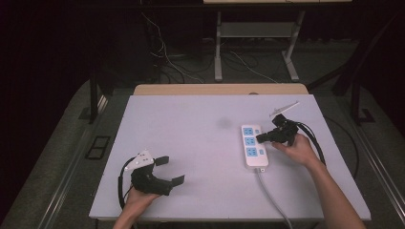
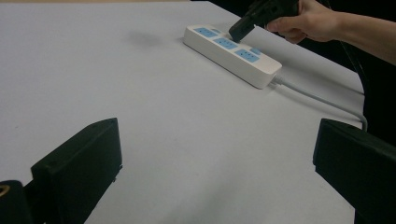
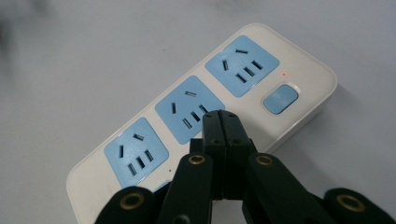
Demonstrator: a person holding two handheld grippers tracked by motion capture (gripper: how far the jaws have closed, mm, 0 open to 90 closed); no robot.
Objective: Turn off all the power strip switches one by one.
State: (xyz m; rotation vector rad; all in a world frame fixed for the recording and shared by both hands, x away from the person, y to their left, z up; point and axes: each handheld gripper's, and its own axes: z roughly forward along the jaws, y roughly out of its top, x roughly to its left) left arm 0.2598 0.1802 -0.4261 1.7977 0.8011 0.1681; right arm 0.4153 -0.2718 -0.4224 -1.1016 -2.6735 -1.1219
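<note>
High view, one entry, taken with the power strip (image 1: 253,146) as landmark.

Item: white strip with three blue sockets, lying flat on the right part of the desk (image 1: 191,143). Its long axis runs from the far edge toward me, nearly square to the desk front. Its grey cord (image 1: 273,196) leaves the near end and trails off the near edge.

Right gripper (image 1: 261,138): comes in from the right side of the strip, crossing its long axis almost at right angles, tips over the strip about level with the middle socket. In the right gripper view the jaws are pressed together with nothing between them, the closed tip (image 3: 220,122) poised at the near corner of the middle socket (image 3: 189,115). I cannot tell whether it touches the face. One end of the strip carries a blue switch (image 3: 280,98) with a small red lamp lit beside it; that end lies up and to the right of the tip, along the strip's length.

Left gripper (image 1: 169,169): well apart from the strip, off its left side toward the near left of the desk, jaws wide apart and holding nothing. In the left gripper view the strip (image 2: 232,52) sits far ahead across bare desk.

Judgement: I read the right hand (image 1: 300,149) as the working one, being much the nearer. To reach the switch, the tip must travel along the strip's length rather than across it.
</note>
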